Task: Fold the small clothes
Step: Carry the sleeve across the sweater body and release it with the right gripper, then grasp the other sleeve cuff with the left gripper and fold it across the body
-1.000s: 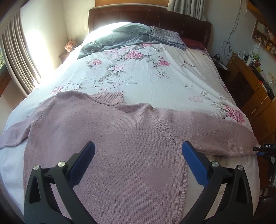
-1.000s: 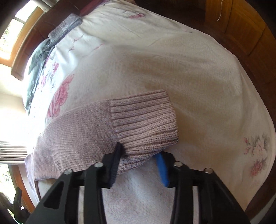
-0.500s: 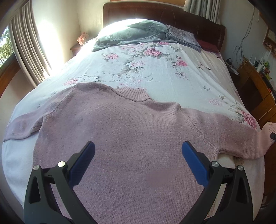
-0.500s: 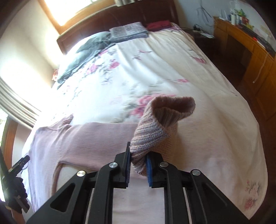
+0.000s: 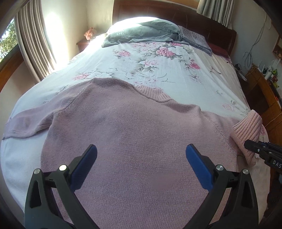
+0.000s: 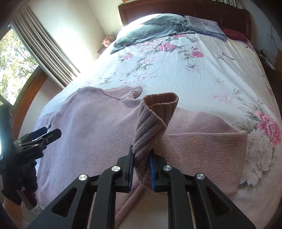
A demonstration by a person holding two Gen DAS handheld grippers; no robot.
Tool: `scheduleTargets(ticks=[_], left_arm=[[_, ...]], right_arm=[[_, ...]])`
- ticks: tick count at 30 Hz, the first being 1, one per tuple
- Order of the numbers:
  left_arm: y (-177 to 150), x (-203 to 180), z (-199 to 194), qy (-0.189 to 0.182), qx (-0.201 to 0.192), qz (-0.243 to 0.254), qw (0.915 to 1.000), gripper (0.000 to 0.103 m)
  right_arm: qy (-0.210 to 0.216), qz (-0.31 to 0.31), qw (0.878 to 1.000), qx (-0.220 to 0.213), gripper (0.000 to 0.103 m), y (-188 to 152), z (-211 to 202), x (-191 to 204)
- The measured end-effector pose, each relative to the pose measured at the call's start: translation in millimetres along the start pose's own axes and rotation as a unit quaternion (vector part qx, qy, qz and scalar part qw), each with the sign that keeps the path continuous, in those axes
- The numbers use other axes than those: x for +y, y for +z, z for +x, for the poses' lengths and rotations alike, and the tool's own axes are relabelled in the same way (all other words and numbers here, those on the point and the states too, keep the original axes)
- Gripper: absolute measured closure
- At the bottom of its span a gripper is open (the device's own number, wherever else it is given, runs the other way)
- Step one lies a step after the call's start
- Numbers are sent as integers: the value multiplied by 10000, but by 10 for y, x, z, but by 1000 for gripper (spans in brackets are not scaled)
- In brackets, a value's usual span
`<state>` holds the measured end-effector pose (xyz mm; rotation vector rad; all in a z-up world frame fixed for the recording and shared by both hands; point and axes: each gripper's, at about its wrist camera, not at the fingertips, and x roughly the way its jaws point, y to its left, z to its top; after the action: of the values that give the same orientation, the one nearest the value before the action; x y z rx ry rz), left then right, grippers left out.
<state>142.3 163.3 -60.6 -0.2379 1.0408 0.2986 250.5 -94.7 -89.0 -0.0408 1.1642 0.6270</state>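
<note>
A pale pink knitted sweater (image 5: 134,133) lies flat across the near end of the bed, collar (image 5: 151,92) pointing to the headboard. Its left sleeve (image 5: 26,123) stretches out to the bed's left edge. My left gripper (image 5: 140,158) hovers open over the sweater's body with nothing between its blue pads. My right gripper (image 6: 141,169) is shut on the ribbed cuff (image 6: 155,119) of the right sleeve and holds it lifted, the sleeve (image 6: 202,141) doubled back toward the body. The same cuff (image 5: 246,126) and right gripper (image 5: 253,148) show at the right edge of the left wrist view.
The bed has a white floral sheet (image 5: 158,67). A grey garment (image 5: 141,33) and a patterned folded cloth (image 5: 193,40) lie by the dark wooden headboard (image 5: 176,14). Curtains (image 5: 33,38) and a window stand on the left, a wooden cabinet (image 5: 264,91) on the right.
My right gripper closed on the sleeve cuff, lifted it off the bed and carried it inward toward the sweater's body. The left gripper stayed open and shifted slightly over the body.
</note>
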Motion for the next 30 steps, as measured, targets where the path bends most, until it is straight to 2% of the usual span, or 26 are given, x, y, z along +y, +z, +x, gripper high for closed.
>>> scheduleTargets(ticks=[3, 5, 6, 11, 15, 20, 24, 25, 27, 30], left_arm=[[-6, -33, 15, -126, 58, -25, 9999, 3], [-5, -91, 29, -262, 106, -24, 9996, 3], [-6, -130, 40, -338, 131, -17, 9993, 3], [-57, -439, 130, -826, 413, 35, 9957, 3], [-146, -740, 291, -1165, 847, 43, 9896, 3], [-297, -1018, 518, -1032, 1446, 3, 9841, 4], [-340, -1173, 586, -1145, 1586, -93, 9806, 7], [-333, -1221, 577, -1164, 1543, -61, 9811, 12], [-296, -1283, 562, -1267, 1514, -81, 9803, 46], [-204, -1240, 553, -1426, 1442, -358, 9786, 86]], right_arm=[[27, -82, 9996, 255, 83, -68, 204, 93], [243, -89, 9989, 381, 74, -149, 251, 121], [327, -122, 9986, 395, 73, -195, 238, 149], [410, -119, 9988, 219, 73, -407, -21, 82], [83, 101, 9999, 29, 72, -620, -268, -166], [-171, 433, 9989, -56, 69, -842, -478, -483], [-225, 627, 9977, -145, 67, -990, -574, -647], [-231, 684, 9973, -151, 67, -1013, -580, -683], [-234, 779, 9966, -154, 66, -1058, -578, -733], [-199, 882, 9958, -165, 66, -1075, -566, -780]])
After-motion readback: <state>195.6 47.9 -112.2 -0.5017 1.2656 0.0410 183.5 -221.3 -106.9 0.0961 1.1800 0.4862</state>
